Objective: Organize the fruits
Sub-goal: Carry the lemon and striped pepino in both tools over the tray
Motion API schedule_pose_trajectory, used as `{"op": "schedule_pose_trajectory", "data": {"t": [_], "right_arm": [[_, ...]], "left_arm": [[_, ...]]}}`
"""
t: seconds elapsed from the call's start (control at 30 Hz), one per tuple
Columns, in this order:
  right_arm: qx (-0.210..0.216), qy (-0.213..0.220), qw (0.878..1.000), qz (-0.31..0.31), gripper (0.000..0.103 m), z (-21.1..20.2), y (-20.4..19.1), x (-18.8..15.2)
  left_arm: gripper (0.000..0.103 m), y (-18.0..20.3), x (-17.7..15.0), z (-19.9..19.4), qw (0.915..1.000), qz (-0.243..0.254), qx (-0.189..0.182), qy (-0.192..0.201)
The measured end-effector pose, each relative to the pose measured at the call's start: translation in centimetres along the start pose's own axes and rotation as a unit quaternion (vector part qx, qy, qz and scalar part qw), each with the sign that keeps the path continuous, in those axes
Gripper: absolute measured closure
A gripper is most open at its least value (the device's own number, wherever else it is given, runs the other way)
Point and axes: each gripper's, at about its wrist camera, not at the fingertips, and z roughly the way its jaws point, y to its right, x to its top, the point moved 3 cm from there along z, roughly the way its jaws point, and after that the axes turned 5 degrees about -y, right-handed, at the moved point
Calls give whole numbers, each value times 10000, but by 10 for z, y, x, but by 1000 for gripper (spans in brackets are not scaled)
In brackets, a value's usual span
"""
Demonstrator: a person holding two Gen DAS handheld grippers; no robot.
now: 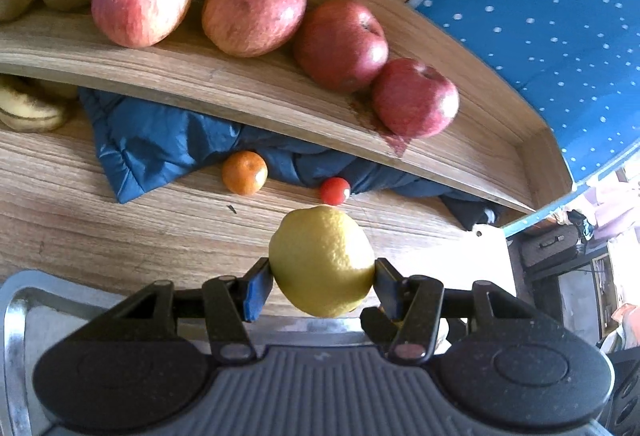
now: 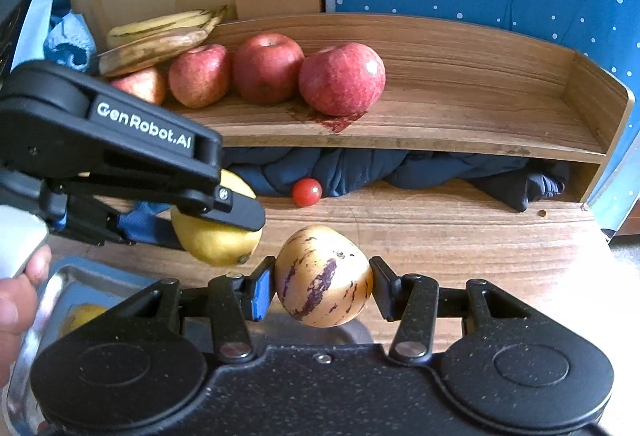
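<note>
Over the metal tray [image 2: 60,276] — left gripper [image 1: 322,276] clamps lemon [image 1: 322,262], right gripper [image 2: 323,282] clamps pepino melon [image 2: 323,276], probably; next — place on shelf [image 2: 460,115].

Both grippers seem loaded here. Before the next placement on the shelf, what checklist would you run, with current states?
1. Left gripper shut on the lemon: ok.
2. Right gripper shut on the striped melon: ok.
3. Free shelf space right of the apples: ok.
4. Grippers clear of each other: cannot tell, they look close.
5. Cherry tomato and tangerine sorted: not ok, both on the table.
</note>
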Motion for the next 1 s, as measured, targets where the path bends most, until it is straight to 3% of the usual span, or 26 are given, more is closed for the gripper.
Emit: {"op": "schedule_pose_trajectory", "data": {"t": [0.63, 1.0], "right_arm": [[214, -334, 9989, -237, 52, -32, -20, -41], [279, -473, 9981, -286, 52, -42, -27, -56]], "left_arm": [[44, -18, -52, -16, 9998, -51, 164, -120], [44, -9, -65, -16, 9993, 250, 173, -221]]}}
